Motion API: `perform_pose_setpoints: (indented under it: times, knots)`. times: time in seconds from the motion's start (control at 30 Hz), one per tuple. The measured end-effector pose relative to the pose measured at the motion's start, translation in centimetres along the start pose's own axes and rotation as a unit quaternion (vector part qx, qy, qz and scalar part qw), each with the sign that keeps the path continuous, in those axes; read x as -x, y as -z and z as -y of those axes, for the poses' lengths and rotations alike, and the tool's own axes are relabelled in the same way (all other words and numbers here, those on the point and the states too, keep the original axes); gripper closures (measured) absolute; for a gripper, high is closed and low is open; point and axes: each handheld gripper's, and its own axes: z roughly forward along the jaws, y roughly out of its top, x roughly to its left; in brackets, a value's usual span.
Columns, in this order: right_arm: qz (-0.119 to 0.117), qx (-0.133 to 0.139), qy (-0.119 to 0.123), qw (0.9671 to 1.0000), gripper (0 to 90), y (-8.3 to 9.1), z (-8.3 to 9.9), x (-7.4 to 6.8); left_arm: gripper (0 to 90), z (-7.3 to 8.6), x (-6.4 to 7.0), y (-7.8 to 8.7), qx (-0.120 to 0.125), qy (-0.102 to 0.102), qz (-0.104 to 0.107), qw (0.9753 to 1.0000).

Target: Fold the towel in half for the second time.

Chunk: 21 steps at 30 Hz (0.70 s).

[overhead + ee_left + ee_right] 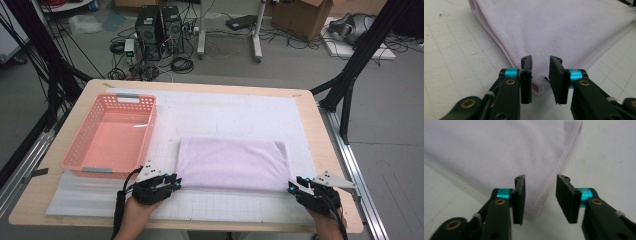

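Observation:
A folded lilac towel [231, 162] lies flat on the white gridded mat, in front of me and right of centre. My left gripper [175, 182] sits at its near left corner, open, with the towel corner [539, 86] between the jaws but not clamped. At the near right corner my right gripper [292, 187] is open too, and the towel's hemmed edge [543, 197] runs into the gap between its jaws. A hand holds each gripper from the table's near edge.
An empty pink plastic basket [89, 150] stands on the left of the mat [225, 112], close to the towel's left side. The wooden table's edges frame the mat. Computers, cables and boxes sit on the floor beyond the table.

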Motion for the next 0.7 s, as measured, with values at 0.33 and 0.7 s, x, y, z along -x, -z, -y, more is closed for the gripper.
perform_pose_setpoints:
  times: [0.33, 0.7]
  knots:
    - [0.012, 0.034, 0.003, 0.9993, 40.1, 1.4, -0.1, -1.5, 38.5, -0.7, 0.2, 1.4, 0.062, -0.005, 0.013, 0.998]
    - [0.001, 0.034, 0.009, 0.9994, 39.3, 0.7, -0.4, -1.8, 35.5, -0.6, 0.4, 1.4, 0.065, -0.003, 0.009, 0.9978]
